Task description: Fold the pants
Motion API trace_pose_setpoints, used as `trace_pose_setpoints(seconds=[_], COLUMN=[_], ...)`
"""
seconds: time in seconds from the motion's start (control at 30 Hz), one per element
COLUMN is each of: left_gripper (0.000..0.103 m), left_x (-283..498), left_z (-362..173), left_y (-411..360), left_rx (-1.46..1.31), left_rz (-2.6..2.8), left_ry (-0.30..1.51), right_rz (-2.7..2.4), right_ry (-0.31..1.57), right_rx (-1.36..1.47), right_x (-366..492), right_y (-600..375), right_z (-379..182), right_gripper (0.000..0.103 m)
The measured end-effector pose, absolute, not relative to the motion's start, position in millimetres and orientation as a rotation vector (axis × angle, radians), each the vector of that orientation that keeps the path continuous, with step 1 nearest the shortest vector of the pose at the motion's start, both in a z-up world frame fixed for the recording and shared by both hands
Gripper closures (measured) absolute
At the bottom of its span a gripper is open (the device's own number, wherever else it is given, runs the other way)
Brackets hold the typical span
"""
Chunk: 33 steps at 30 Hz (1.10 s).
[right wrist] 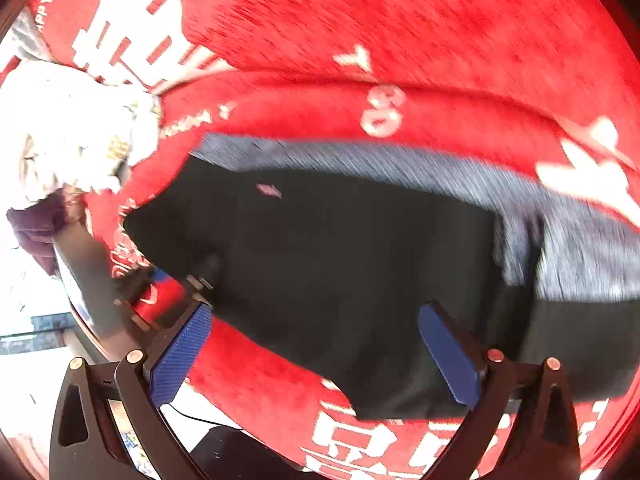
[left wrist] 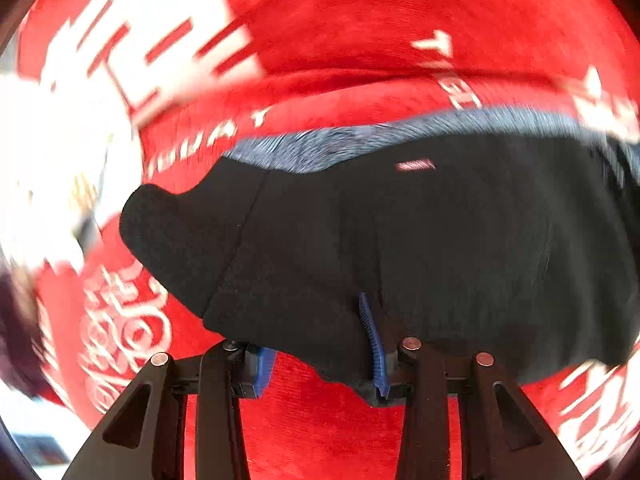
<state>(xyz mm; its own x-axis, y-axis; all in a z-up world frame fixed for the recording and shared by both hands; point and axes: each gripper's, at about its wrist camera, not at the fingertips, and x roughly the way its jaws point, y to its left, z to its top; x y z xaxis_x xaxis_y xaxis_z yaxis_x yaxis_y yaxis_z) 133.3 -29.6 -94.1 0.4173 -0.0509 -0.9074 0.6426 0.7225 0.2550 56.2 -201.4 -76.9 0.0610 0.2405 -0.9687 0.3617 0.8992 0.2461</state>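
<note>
Black pants [left wrist: 400, 240] on red cloth [left wrist: 360, 32], left gripper [left wrist: 320, 344] jaws clenched on pants edge at 6 o'clock, right gripper [right wrist: 316, 352] jaws released.

I am looking at black pants [left wrist: 400, 248] of matt, soft knit cloth, their grey waistband [left wrist: 360, 142] ribbed. Under them a red cloth [left wrist: 360, 32] is showing a fuzzy, napped pile with flat white print. My gripper pads [right wrist: 180, 356] are looking like ridged blue rubber on smooth black plastic arms [right wrist: 532, 412] with shiny metal pins.

Bright, motion-blurred, fisheye-warped edges
</note>
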Motion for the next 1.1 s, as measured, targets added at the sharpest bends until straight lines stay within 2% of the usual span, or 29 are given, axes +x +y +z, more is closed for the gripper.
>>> trace_pose_setpoints(seconds=[0.23, 0.4, 0.53, 0.57, 0.63, 0.67, 0.7, 0.8, 1.1], left_gripper=[0.063, 0.063, 0.063, 0.063, 0.063, 0.063, 0.063, 0.063, 0.063], left_x=[122, 115, 113, 112, 112, 111, 108, 97, 64], left_z=[-97, -93, -92, -92, -89, -86, -82, -62, 21], left_y=[-35, -30, -30, -31, -32, -31, -32, -42, -82], left_rx=[0.745, 0.754, 0.759, 0.765, 0.770, 0.764, 0.767, 0.783, 0.706], left_rz=[-0.477, -0.474, -0.474, -0.474, -0.482, -0.489, -0.494, -0.527, -0.621], left_ry=[0.984, 0.965, 0.953, 0.949, 0.959, 0.961, 0.950, 0.890, 0.779], right_rz=[0.178, 0.370, 0.440, 0.432, 0.419, 0.397, 0.365, 0.359, 0.417], right_ry=[1.567, 1.763, 1.909, 1.944, 1.979, 1.989, 1.982, 1.897, 1.566], right_rx=[0.494, 0.432, 0.396, 0.387, 0.416, 0.437, 0.456, 0.537, 0.835], right_x=[155, 210, 219, 220, 215, 214, 212, 208, 162], right_y=[-153, -86, -56, -52, -54, -56, -64, -88, -175], right_z=[-78, -126, -161, -171, -181, -186, -187, -171, -87], right_gripper=[0.000, 0.000, 0.001, 0.005, 0.054, 0.070, 0.076, 0.080, 0.080])
